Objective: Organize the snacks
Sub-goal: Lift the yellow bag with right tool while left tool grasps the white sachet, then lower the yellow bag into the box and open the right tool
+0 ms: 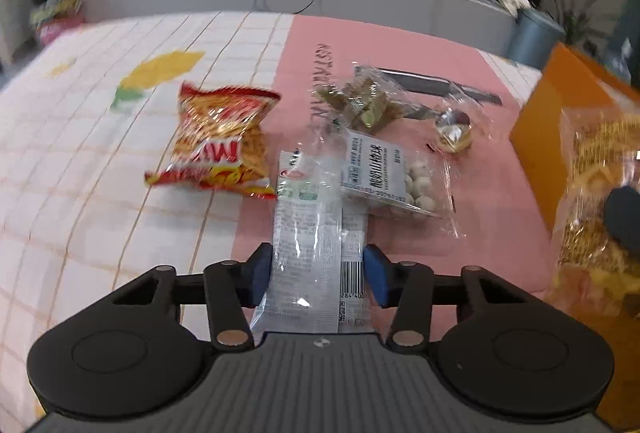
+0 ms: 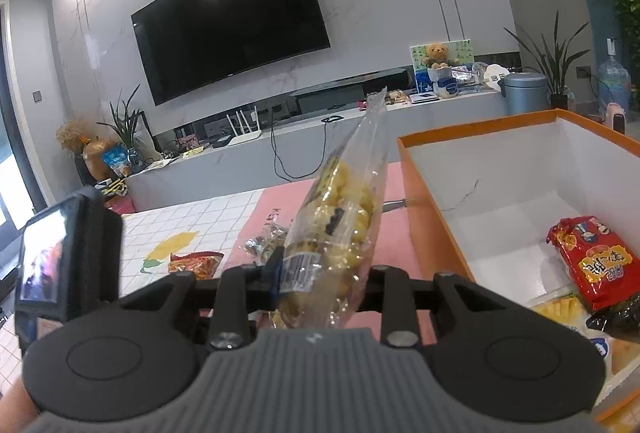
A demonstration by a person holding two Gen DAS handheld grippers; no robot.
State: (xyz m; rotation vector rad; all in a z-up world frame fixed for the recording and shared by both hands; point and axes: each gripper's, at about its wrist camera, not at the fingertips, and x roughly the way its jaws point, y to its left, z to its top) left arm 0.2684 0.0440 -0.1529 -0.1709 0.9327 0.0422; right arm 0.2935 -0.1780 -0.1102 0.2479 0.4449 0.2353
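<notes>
1. Left gripper (image 1: 316,273) is pointing down at the table (image 1: 100,161); its blue pads (image 1: 376,273) are sitting against both edges of a white-and-clear snack packet (image 1: 312,229) lying on the pink cloth (image 1: 480,233), gripping it.
2. Right gripper (image 2: 320,277) is holding a clear bag of yellow puffs (image 2: 340,217) tilted up in the air, jaws narrow around its lower end, just left of the orange box (image 2: 424,201).
3. Red snack pack (image 2: 592,265) is lying inside the box.
4. Red chip bag (image 1: 220,141), a bag of white balls (image 1: 400,181) and a bag of green-wrapped sweets (image 1: 360,105) are resting on the table beyond the left gripper.
</notes>
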